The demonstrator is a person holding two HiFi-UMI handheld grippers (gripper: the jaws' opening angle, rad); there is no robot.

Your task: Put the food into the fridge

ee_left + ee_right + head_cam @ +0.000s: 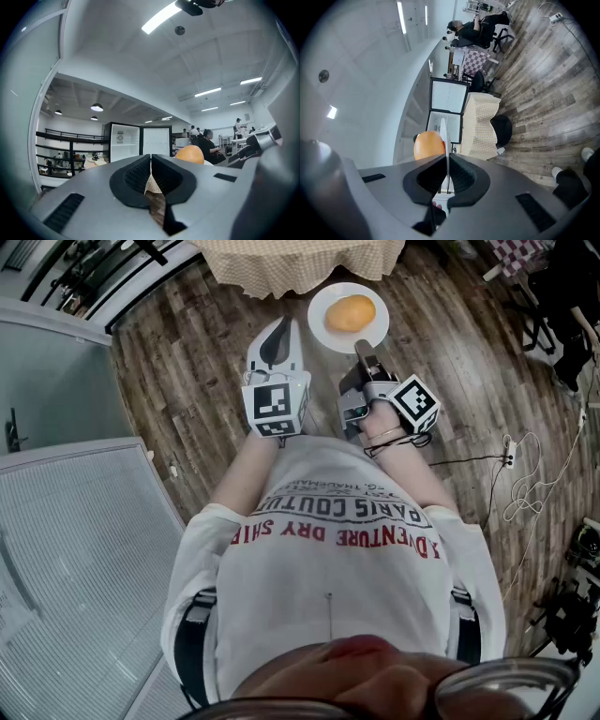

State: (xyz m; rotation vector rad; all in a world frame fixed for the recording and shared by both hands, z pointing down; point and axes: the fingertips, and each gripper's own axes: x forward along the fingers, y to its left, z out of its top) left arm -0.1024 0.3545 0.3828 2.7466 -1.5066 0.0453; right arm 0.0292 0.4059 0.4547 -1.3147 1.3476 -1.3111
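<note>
An orange-brown bun point(350, 313) lies on a white plate point(323, 298) held above the wood floor in front of me. My right gripper point(359, 346) is shut on the plate's near rim. The right gripper view shows the plate point(442, 129) edge-on between the closed pads, with the bun point(428, 145) just left of it. My left gripper point(279, 331) hovers beside the plate's left edge, shut with nothing in it. From the left gripper view the bun point(190, 153) peeks over the gripper body, and an open glass-door fridge point(139, 141) stands far off.
A table with a checked cloth point(300, 263) stands just beyond the plate. Grey appliance panels point(66, 549) fill my left side. Cables and a power strip point(511, 462) lie on the floor at right, and a dark chair point(553, 296) stands at top right. People sit far back.
</note>
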